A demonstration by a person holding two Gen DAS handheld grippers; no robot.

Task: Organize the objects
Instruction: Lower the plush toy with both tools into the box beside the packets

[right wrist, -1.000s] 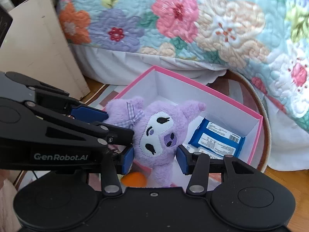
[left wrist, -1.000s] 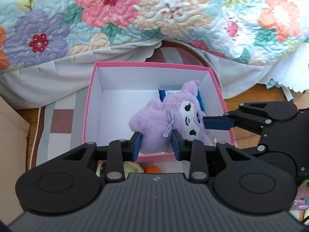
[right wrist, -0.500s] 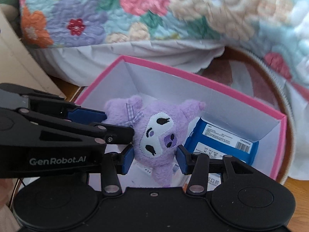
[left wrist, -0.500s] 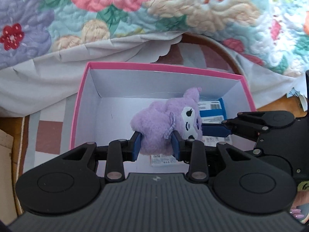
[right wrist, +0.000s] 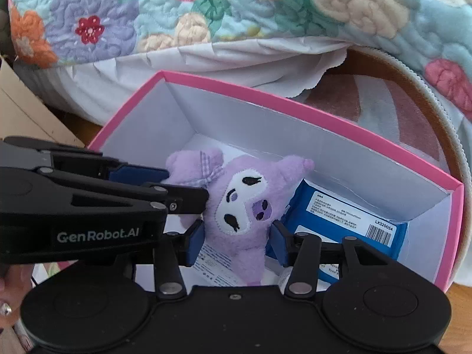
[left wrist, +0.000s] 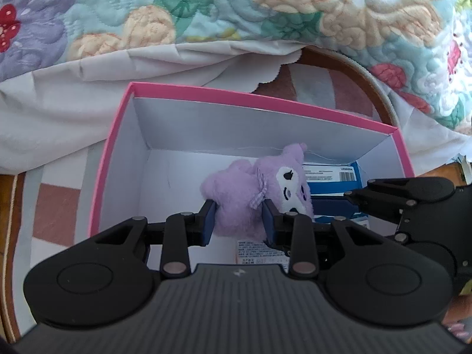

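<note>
A purple plush toy [left wrist: 250, 194] with a white face hangs low inside the pink box [left wrist: 236, 96], above a blue packet [left wrist: 333, 183] and a white-labelled packet [left wrist: 259, 250]. My left gripper [left wrist: 238, 221] is shut on the toy's body. In the right wrist view the plush toy [right wrist: 242, 206] sits between the pads of my right gripper [right wrist: 236, 242]. Its jaws are opening, and the pads still touch the toy's sides. The left gripper [right wrist: 177, 185] reaches in from the left onto the toy's bowed ear. The right gripper [left wrist: 357, 188] shows at the right of the left wrist view.
The pink box [right wrist: 295, 109] stands on a striped round rug [left wrist: 318, 79] beside a bed with a floral quilt [left wrist: 206, 6] and a white skirt [left wrist: 73, 94]. Cardboard [right wrist: 23, 103] leans at the left. The blue packet [right wrist: 348, 221] fills the box's right end.
Both grippers have come down and forward with the plush toy, which now sits deep inside the box. The box's near wall and the orange object below it have left view.
</note>
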